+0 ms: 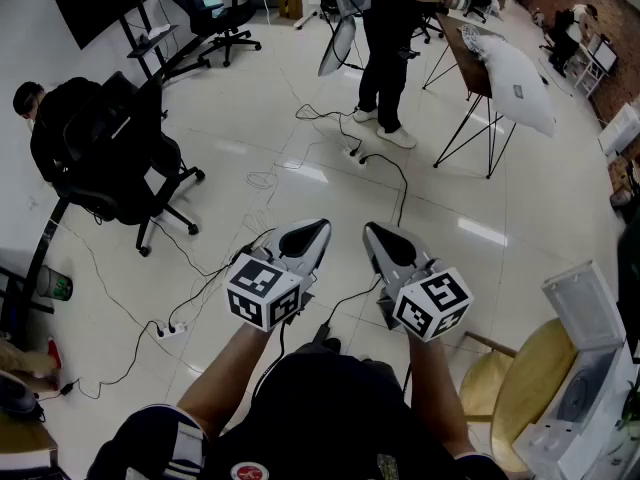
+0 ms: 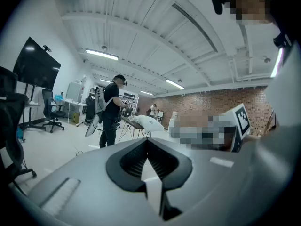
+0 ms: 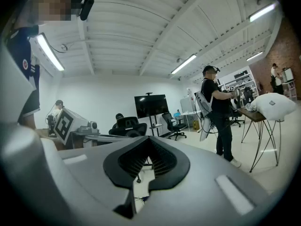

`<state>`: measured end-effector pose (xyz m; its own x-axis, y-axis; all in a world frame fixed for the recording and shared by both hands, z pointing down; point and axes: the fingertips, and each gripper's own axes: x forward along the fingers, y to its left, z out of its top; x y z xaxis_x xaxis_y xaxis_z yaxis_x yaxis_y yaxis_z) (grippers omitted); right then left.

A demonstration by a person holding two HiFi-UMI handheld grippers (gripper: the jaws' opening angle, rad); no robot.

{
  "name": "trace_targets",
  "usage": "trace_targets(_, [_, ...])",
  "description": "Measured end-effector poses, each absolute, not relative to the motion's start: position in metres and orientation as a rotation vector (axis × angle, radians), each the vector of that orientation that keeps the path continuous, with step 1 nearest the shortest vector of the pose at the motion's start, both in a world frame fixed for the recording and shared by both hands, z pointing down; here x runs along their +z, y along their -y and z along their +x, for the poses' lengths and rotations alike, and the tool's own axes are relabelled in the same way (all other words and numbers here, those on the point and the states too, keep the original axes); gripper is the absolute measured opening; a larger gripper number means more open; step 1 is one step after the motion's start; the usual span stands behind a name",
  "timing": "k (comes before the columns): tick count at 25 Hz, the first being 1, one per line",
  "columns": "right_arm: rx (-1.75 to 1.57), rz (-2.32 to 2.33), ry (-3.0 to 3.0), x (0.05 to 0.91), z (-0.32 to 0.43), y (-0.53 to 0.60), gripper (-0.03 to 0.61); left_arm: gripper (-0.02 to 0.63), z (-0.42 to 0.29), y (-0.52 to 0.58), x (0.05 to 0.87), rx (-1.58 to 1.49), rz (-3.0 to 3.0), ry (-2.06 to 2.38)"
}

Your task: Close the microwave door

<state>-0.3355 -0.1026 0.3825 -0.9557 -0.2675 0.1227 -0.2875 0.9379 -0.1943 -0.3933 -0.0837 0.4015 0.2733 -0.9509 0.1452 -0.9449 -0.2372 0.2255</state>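
- The left hand-held gripper (image 1: 321,227) has its jaws fully together, and nothing is between them.
- The right hand-held gripper (image 1: 370,229) also shows its jaws together, and it holds nothing.
- Both point forward over the floor (image 1: 300,178), well apart from the microwave (image 1: 592,393).
- The microwave is at the lower right, and the edge of the head view cuts off a part of it.
- Its door (image 1: 584,304) stands open.
- It overlaps a round wooden table (image 1: 515,388); I cannot tell whether it stands on it.
- In both gripper views the microwave is out of sight.
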Motion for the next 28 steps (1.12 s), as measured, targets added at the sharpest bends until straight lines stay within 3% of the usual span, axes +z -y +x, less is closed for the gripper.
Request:
trace_targets(11, [0.333,0.683,2.964,0.383,-0.284,0.129,0.002,0.005,-0.339,0.122,0.398,0.006,2.450,1.533])
trace_targets(28, [0.375,1.485,2.692,0.387,-0.074,0.115,0.002,0.006,-0.122,0.135,0.399,0.131,2.796,0.770])
